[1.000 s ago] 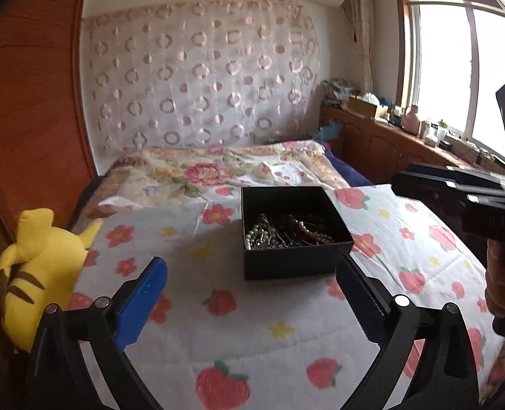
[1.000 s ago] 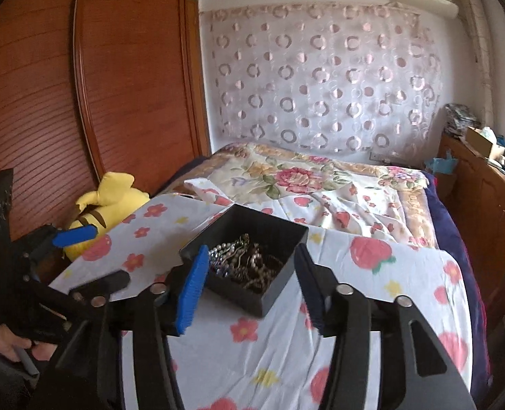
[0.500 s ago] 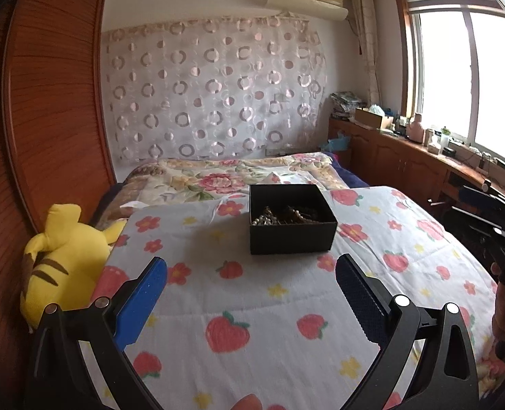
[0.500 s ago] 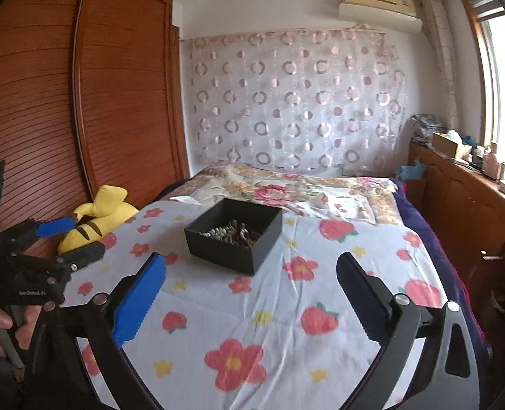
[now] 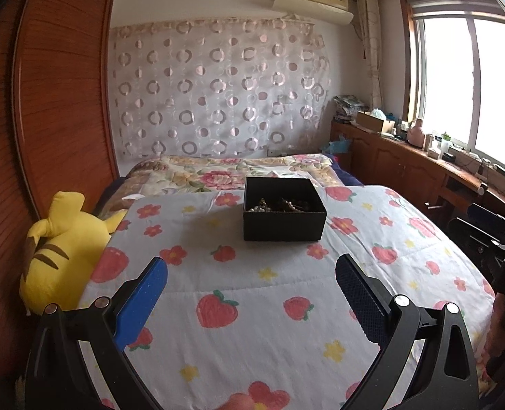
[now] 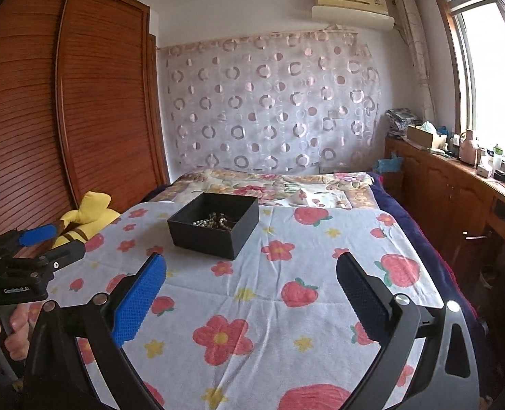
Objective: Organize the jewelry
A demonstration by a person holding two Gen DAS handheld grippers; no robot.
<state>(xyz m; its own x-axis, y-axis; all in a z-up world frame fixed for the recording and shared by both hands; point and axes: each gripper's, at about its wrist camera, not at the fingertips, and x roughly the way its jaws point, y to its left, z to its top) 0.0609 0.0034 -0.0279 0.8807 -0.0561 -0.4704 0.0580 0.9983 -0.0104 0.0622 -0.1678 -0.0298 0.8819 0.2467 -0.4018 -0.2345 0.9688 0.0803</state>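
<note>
A black open box (image 5: pixel 284 210) stands on the bed's flowered cover and holds tangled jewelry (image 5: pixel 279 205), pearls and chains. It also shows in the right wrist view (image 6: pixel 214 223) with the jewelry (image 6: pixel 214 221) inside. My left gripper (image 5: pixel 250 278) is open and empty, well short of the box. My right gripper (image 6: pixel 250 278) is open and empty, also back from the box. The left gripper shows at the left edge of the right wrist view (image 6: pixel 45 242).
A yellow plush toy (image 5: pixel 61 242) lies at the bed's left edge against the wooden wardrobe (image 5: pixel 47 102). A floral quilt (image 5: pixel 232 174) lies beyond the box. A wooden counter (image 5: pixel 423 164) with clutter runs under the window on the right.
Both grippers have pulled back and up from the box. The right gripper's jaws have opened wide. The box now looks farther away in both views.
</note>
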